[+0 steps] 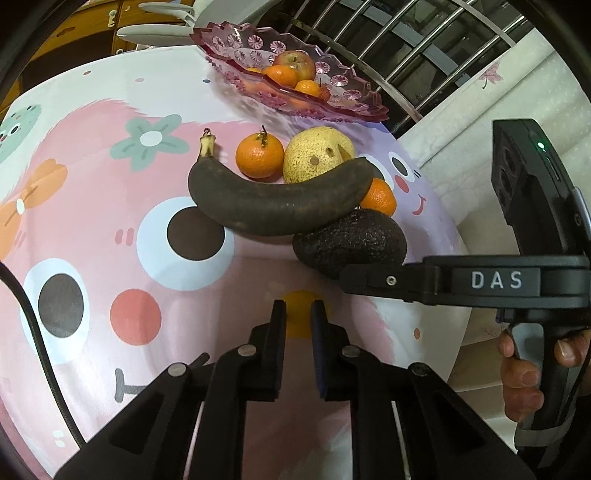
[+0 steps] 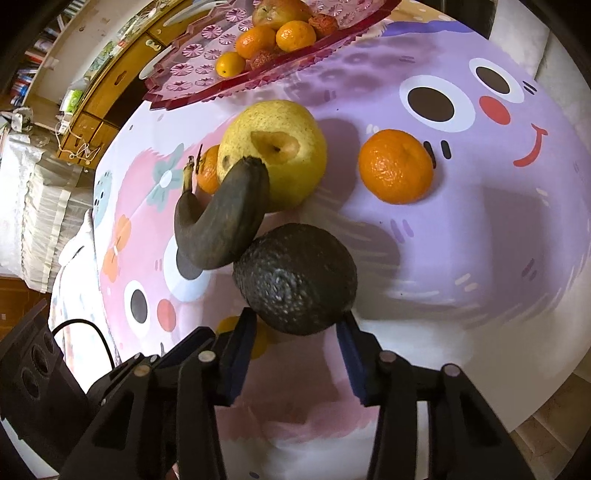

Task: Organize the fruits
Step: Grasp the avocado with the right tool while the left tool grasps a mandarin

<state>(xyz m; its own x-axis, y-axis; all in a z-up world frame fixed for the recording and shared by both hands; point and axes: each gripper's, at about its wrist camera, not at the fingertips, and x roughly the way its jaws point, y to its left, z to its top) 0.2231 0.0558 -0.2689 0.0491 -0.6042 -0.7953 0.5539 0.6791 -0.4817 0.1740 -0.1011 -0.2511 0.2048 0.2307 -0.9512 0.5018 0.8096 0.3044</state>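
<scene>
While left fingers [image 1: 298, 314] hang narrowly parted, spread right fingers [image 2: 297, 326] flank the sideways-lying avocado [image 2: 295, 277].

Banana [image 2: 221, 218] hides stemmed tangerine [image 2: 208, 168]; apple [image 2: 284, 11] cropped.

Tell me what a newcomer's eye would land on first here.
The blackened banana at mid-table, curving in front of a yellow pear. Next, the dark avocado, which the right hand-held gripper brackets with open jaws. At the far edge, the pink fruit tray holds oranges and an apple.
</scene>
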